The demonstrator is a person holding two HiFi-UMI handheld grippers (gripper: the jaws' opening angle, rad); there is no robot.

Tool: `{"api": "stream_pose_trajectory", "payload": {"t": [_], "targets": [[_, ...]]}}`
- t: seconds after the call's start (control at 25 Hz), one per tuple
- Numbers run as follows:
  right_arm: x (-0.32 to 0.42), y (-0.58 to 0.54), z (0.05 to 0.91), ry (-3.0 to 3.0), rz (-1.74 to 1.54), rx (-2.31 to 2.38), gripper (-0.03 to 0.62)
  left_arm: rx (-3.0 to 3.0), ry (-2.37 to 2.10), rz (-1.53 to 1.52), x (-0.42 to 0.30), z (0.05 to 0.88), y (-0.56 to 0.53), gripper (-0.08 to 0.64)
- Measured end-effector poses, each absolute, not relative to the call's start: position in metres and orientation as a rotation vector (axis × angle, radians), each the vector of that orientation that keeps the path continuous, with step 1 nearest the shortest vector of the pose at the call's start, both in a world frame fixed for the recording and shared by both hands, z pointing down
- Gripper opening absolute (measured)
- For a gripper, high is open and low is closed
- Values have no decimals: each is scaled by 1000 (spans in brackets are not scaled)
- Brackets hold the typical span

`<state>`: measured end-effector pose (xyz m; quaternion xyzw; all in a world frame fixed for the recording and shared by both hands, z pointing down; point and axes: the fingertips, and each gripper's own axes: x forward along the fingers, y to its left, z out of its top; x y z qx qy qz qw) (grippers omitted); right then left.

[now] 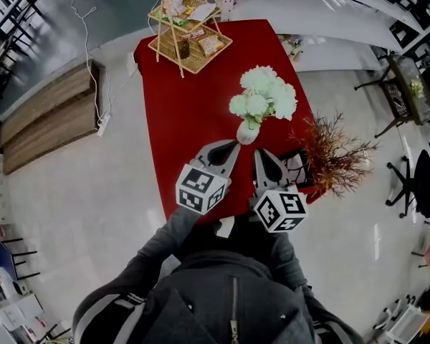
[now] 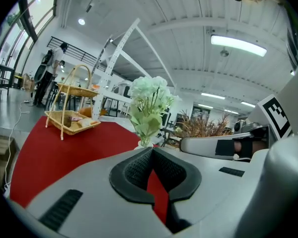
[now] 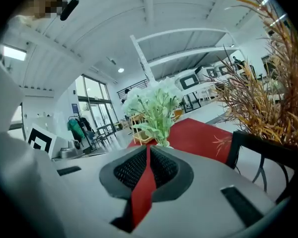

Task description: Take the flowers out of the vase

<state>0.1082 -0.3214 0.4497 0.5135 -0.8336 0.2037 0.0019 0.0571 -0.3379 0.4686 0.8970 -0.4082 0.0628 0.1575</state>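
Red table, wicker basket behind flowers, dried branches beside vase

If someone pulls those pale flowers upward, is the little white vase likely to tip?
Quite possibly: the vase looks small and narrow beneath a far wider bunch of flowers, so it seems top-heavy. It also looks light, so it may lift along with them unless steadied.

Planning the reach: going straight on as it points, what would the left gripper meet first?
Likely the small white vase holding pale green flowers, just beyond the left gripper; depth is uncertain.
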Motion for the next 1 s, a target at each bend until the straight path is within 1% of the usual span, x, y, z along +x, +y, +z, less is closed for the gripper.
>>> {"api": "stream_pose_trajectory", "payload": {"t": [0.36,0.4,0.44,0.48,0.52,0.6,0.76,1.0], "targets": [[108,-348,448,-2625,570,1560,20,2531,-1219,176,60,468,-356,9],[108,-351,447,-2627,564,1557,28,2527,-1225,179,59,469,-358,9],[108,-354,447,-2635,564,1550,64,2523,-1230,182,58,470,-360,9],[107,-356,448,-2645,569,1540,123,2519,-1236,184,57,471,-361,9],[106,-358,448,-2653,573,1530,153,2514,-1241,184,56,471,-362,9],[104,-361,449,-2654,563,1519,180,2502,-1246,181,55,473,-363,9],[99,-369,454,-2649,522,1472,195,2478,-1254,171,54,474,-365,9],[95,-379,462,-2635,459,1444,195,2447,-1283,167,50,478,-374,9]]}}
